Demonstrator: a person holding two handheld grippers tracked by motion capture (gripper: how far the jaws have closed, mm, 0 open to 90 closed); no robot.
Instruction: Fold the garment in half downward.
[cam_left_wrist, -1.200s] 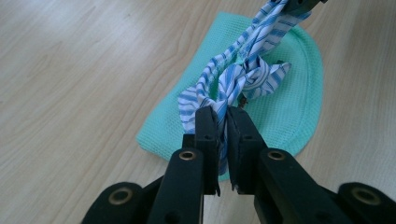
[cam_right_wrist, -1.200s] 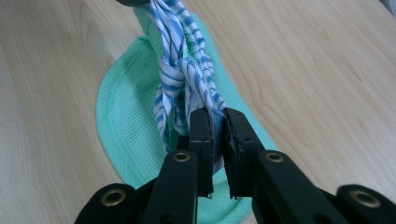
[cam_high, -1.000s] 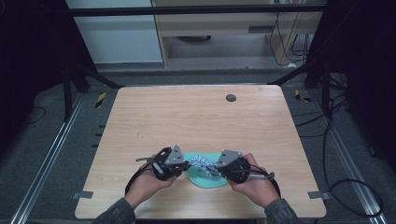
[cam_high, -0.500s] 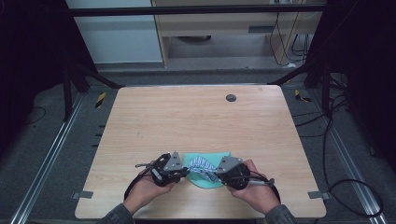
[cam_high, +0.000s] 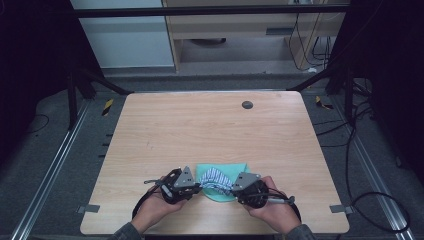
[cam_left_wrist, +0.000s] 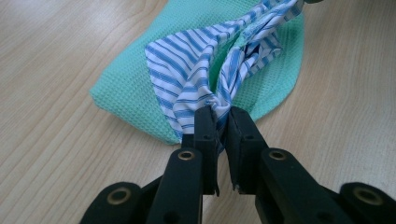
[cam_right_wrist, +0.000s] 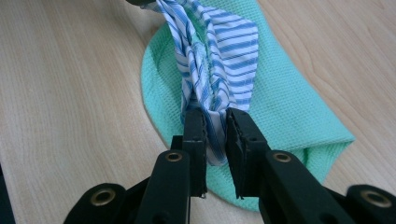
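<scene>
Claws (cam_left_wrist: 220, 122) pinching bunched blue-striped cloth (cam_left_wrist: 205, 70), green cloth (cam_left_wrist: 135, 93) beneath

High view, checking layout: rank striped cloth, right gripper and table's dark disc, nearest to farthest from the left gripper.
1. Striped cloth, clamped in the left gripper, just to its right.
2. Right gripper, across the cloth, same near edge.
3. Dark disc, far edge of the table.

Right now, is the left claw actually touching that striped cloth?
Touching. In the left gripper view, the left gripper has both black jaws pinched on a bunched end of the striped cloth.
</scene>
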